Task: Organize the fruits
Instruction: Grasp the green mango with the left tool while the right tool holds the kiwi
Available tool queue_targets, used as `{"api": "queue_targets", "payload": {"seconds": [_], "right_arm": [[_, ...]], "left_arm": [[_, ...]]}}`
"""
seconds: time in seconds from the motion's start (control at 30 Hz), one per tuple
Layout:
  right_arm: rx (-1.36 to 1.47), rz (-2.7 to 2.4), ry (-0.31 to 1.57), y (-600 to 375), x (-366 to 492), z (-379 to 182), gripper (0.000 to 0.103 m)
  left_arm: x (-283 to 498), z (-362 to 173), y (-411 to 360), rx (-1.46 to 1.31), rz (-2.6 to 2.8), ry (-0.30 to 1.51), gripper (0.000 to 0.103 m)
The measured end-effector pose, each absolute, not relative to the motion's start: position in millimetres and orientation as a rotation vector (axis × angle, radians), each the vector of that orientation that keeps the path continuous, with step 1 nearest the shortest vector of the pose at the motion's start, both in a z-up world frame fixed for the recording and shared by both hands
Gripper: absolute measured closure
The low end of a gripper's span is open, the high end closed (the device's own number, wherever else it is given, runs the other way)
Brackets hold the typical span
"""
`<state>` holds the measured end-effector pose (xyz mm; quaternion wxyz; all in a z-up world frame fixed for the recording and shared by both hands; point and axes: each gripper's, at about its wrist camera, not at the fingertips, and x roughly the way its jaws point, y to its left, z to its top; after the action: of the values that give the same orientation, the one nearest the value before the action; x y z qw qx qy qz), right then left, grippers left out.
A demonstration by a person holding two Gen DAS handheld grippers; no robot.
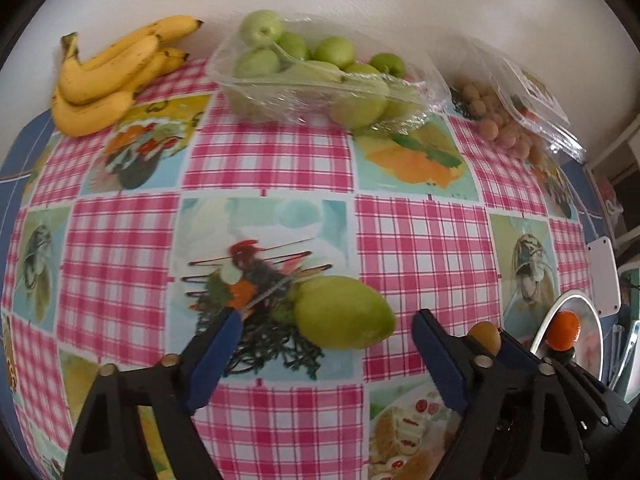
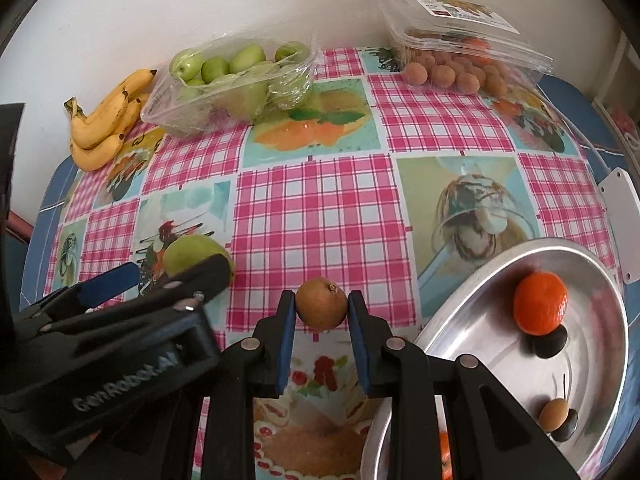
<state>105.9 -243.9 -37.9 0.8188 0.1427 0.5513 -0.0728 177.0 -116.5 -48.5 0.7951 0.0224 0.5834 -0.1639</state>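
**Risk check: two claws, two fruits, one tray**

Right claw (image 2: 321,312): narrow, both blue pads pressed on a small round brown fruit (image 2: 321,303), held clear above the table (image 2: 320,208). Grip sits across the fruit's middle, but the pads touch only a small patch of a curved skin. Judgement: a tilt or a jolt could let it roll out of the pads and drop onto the cloth.

Left claw (image 1: 326,330): jaws wide, nothing pinched. A green pear-shaped fruit (image 1: 344,312) lies on the table between the two pads, nearer the right-hand one, not touching either as far as I can tell. Judgement: if the jaws close off-centre, one pad meets the fruit first and pushes it sideways; being rounded and tapered, it may spin or squirt forward.

Crowding: in the right wrist view the left claw's body sits just beside the right claw. Both likely head for the metal tray (image 2: 480,264) at the right, so the arms could knock together, and a knock would cost the brown fruit.

Tray: already holds a mandarin (image 2: 540,308) and another small brown fruit (image 2: 553,415). A fruit released from height would probably bounce or roll on the bare metal and strike these.

Far edge, well apart: bananas (image 1: 116,76), a wrapped tub of green fruit (image 1: 312,80), an open clamshell of small brown fruit (image 2: 460,64). No risk there at present.
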Motion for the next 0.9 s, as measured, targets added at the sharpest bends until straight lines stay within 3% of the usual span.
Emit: {"api": "queue_targets", "payload": {"seconds": [0.2, 0.33, 0.9], "right_arm": [[0.305, -0.157, 1.180, -249, 108, -42, 0.076], [0.309, -0.156, 1.183, -250, 107, -44, 0.076], [0.308, -0.161, 1.186, -245, 86, -24, 0.076]], "left_arm": [[180, -55, -123, 0.065, -0.349, 1.271, 0.023], [184, -56, -127, 0.044, -0.353, 1.276, 0.045], [147, -29, -87, -0.034, -0.270, 1.234, 0.045]]}}
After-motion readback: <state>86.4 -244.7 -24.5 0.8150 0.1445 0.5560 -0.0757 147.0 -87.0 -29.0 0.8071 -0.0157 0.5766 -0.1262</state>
